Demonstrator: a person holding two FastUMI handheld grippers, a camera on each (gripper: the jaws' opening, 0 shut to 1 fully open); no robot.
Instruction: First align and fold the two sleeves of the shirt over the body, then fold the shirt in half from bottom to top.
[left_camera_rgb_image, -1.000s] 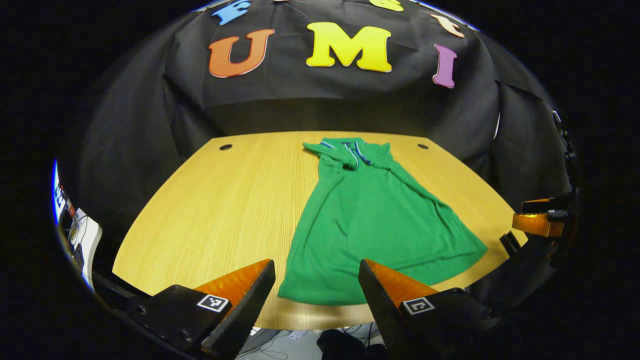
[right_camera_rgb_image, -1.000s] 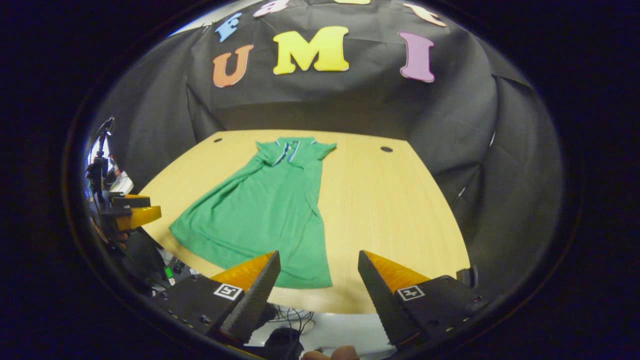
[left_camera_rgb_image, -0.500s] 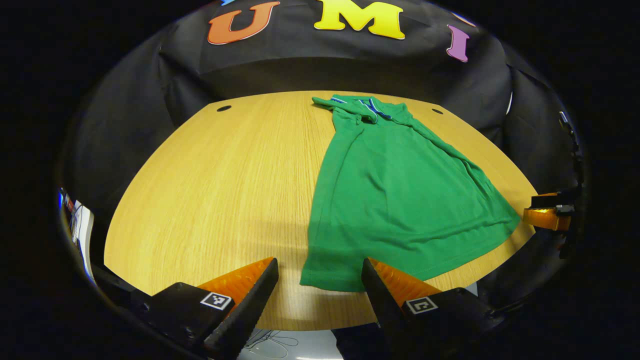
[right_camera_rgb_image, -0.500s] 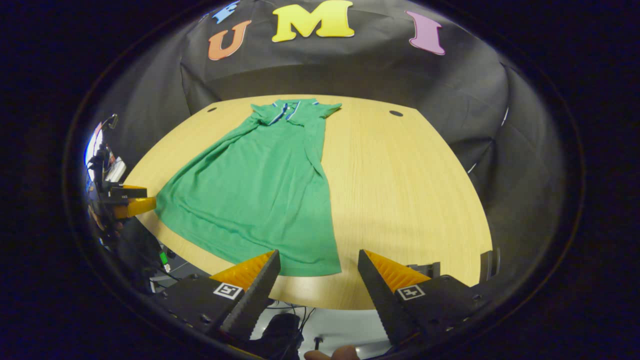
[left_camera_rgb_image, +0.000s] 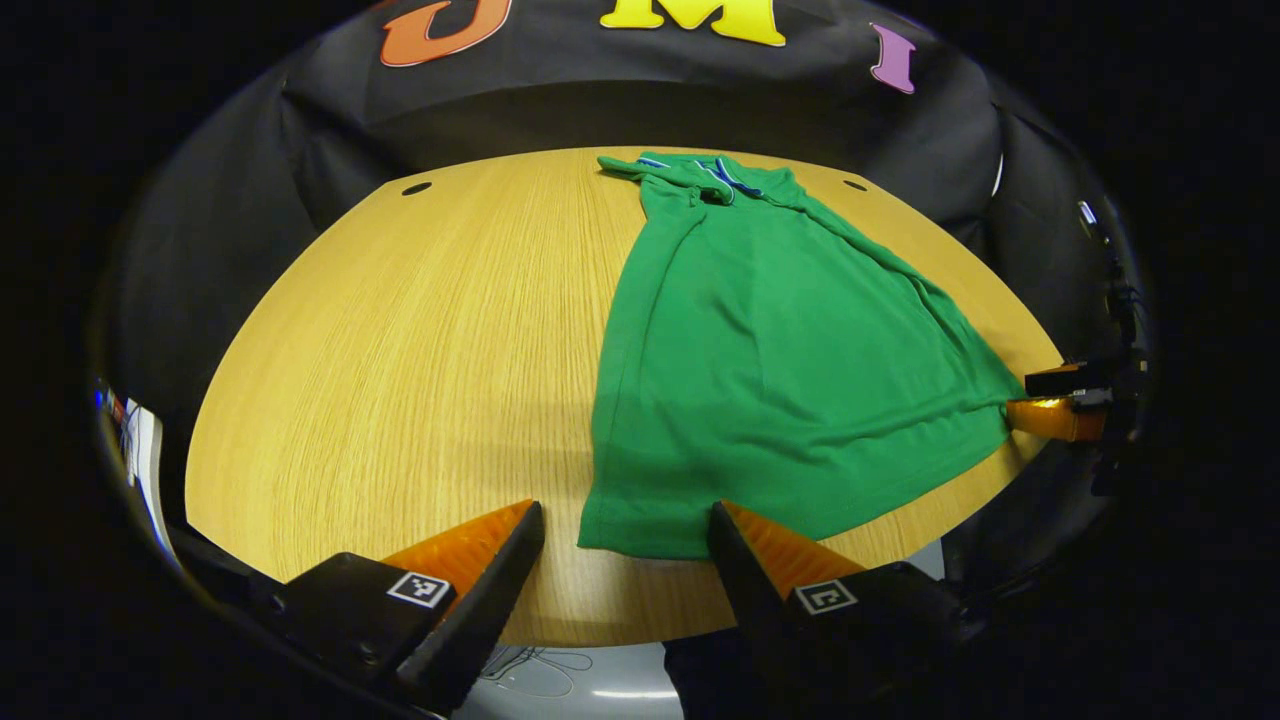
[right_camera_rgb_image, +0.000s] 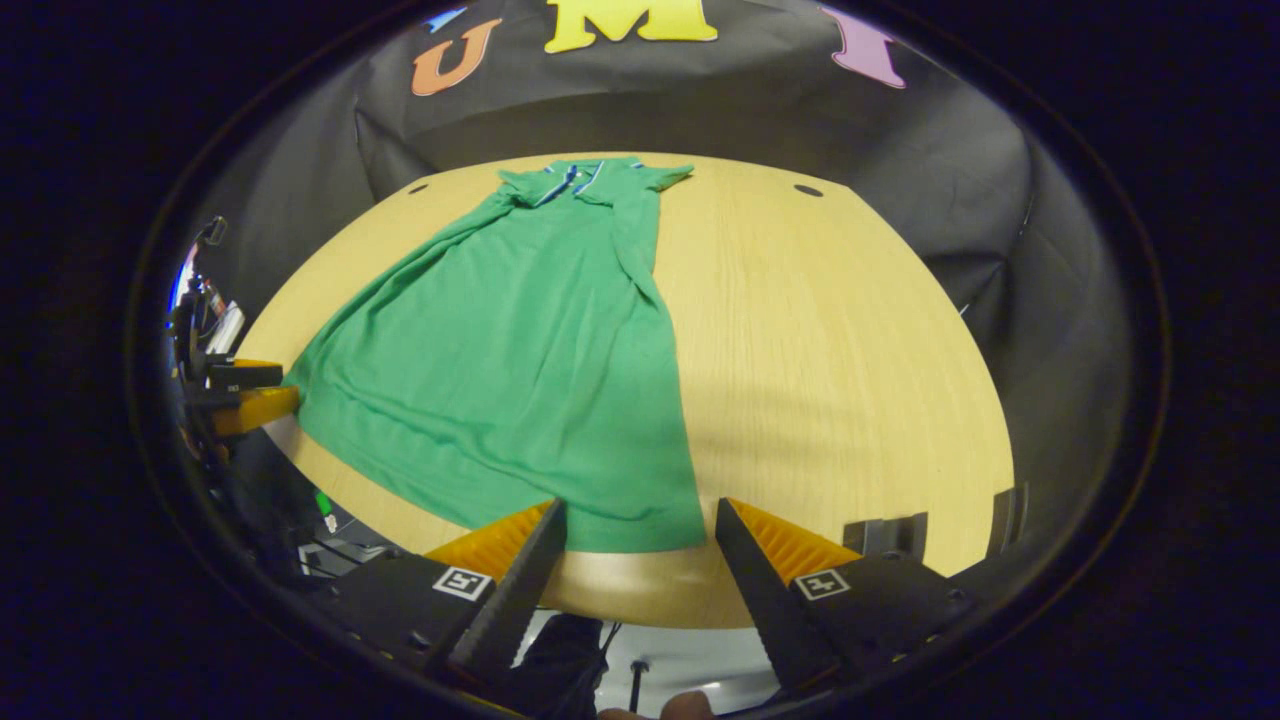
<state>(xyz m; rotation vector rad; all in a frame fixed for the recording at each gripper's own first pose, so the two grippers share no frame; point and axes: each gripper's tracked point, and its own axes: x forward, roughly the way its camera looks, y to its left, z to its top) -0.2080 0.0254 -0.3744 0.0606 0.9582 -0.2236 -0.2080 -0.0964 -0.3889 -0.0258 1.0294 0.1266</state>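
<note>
The green shirt (left_camera_rgb_image: 780, 350) lies flat on the table (left_camera_rgb_image: 420, 340), collar at the far edge (sleeves already folded in). My left gripper (left_camera_rgb_image: 625, 520) and right gripper (right_camera_rgb_image: 635, 515) hover by its hem corners, fingers spread wide, holding nothing.

- The left tool (left_camera_rgb_image: 625, 520) has two long wedge-shaped fingers that taper to points, with toothed inner edges.
- Each finger sits on a black block that carries a small square black-and-white marker.
- Small screws dot the left block.
- The right tool (right_camera_rgb_image: 632, 520) is built the same way: tapered fingers with ridged faces, black mounts with screw heads and a square marker on each.
</note>
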